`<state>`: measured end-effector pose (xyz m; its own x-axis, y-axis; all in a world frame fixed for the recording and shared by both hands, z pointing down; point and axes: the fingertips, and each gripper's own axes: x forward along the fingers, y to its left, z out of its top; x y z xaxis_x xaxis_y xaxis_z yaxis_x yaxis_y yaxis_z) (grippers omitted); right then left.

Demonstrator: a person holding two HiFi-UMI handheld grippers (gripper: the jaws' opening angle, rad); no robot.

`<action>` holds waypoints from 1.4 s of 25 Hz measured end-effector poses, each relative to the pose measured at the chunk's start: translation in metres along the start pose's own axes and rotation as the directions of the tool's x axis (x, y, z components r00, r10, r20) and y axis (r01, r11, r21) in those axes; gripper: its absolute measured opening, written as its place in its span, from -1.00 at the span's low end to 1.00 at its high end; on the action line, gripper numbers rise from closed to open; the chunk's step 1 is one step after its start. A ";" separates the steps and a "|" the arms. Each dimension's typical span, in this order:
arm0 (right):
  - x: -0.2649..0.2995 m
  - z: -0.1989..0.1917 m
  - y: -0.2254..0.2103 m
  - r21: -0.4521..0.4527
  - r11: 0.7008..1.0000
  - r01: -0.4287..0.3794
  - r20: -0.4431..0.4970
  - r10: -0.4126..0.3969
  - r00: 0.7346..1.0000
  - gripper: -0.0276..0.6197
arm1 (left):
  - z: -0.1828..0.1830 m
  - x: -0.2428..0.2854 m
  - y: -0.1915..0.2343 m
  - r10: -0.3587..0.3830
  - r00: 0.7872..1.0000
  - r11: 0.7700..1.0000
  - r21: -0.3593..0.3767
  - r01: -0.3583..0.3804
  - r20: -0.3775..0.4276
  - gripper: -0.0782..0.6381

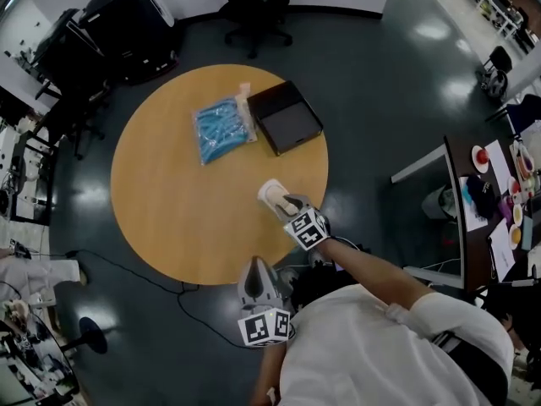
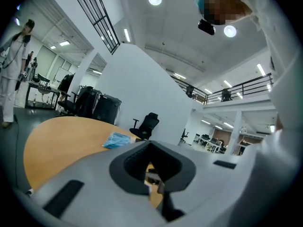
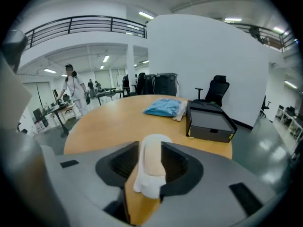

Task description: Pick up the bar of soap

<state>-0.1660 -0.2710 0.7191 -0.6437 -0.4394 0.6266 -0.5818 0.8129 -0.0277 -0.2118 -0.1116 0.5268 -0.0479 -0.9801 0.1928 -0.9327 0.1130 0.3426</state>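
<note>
Starting on the head view: where is the bar of soap [image 1: 270, 193]? (Kim)

Just right of frame centre, on the right part of the round table [image 1: 169, 193], near its rim. The right claw [image 1: 287, 203] enters from lower right, tips at the bar. A blue packet [image 1: 223, 130] and a black box [image 1: 286, 117] sit well apart from it, upper centre. (Lee)

Left claw? (Kim)

The left claw [image 1: 258, 267] is at bottom centre, by the table's near rim, away from the bar. (Lee)

Left gripper view. (Kim)

Jaws drawn together, nothing between them. Blue packet shows left of centre. No soap in frame. Idle, I'd judge. (Lee)

Right gripper view. (Kim)

The bar stands low in frame, dead centre, lengthwise between the jaws, with both pads pressed to its sides. Clamped on it. Pale bar with white beneath, wrap or dish, can't tell which. Wood shows below, but I can't tell whether the bar has left the table. Black box at right of centre, packet beside it. (Lee)

Step in hand? (Kim)

Grip made, by my reading; the lift is what remains. The next move calls for a straight rise with the squeeze held firm. Soap is likely slick, and the hold is on its two long sides only. (Lee)
</note>
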 end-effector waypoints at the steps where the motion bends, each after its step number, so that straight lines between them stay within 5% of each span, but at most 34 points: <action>1: 0.009 -0.005 -0.002 -0.004 1.000 0.000 -0.035 0.000 0.999 -0.33 | -0.001 0.001 0.000 0.002 1.000 1.000 -0.004 -0.002 -0.005 -0.77; 12: 0.069 -0.039 -0.018 -0.062 0.998 0.002 -0.274 -0.019 0.961 -0.05 | -0.006 -0.001 0.016 0.067 0.997 0.998 -0.016 -0.068 -0.028 -0.77; 21: 0.063 -0.038 -0.021 -0.110 0.993 0.037 -0.256 -0.065 0.965 -0.10 | -0.018 -0.023 0.019 0.097 0.995 0.995 -0.019 -0.098 -0.030 -0.77; 24: 0.042 -0.017 -0.015 -0.102 0.994 0.034 -0.153 -0.050 0.987 -0.10 | -0.017 -0.026 0.019 0.106 0.994 0.994 -0.019 -0.106 -0.022 -0.77; 27: -0.013 0.025 -0.004 -0.082 0.997 0.001 0.072 0.005 0.997 -0.10 | -0.012 -0.026 0.013 0.101 0.995 0.995 -0.018 -0.102 -0.009 -0.77; 29: -0.071 0.061 0.007 -0.085 0.996 -0.029 0.251 0.050 0.967 -0.10 | -0.004 -0.024 0.009 0.081 0.997 0.997 -0.001 -0.081 0.011 -0.77; 32: -0.166 0.107 0.022 -0.081 0.995 -0.060 0.458 0.090 0.884 -0.10 | 0.012 -0.019 0.004 0.048 0.998 0.998 0.029 -0.050 0.047 -0.77; 35: -0.231 0.118 0.034 -0.030 0.995 -0.092 0.552 0.093 0.828 -0.10 | 0.017 -0.017 -0.002 0.023 0.998 0.999 0.040 -0.025 0.064 -0.77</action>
<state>-0.0961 -0.1869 0.4812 -0.8621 -0.4993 0.0862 -0.5048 0.8610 -0.0618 -0.2149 -0.0982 0.5068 -0.0919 -0.9857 0.1413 -0.9447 0.1311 0.3007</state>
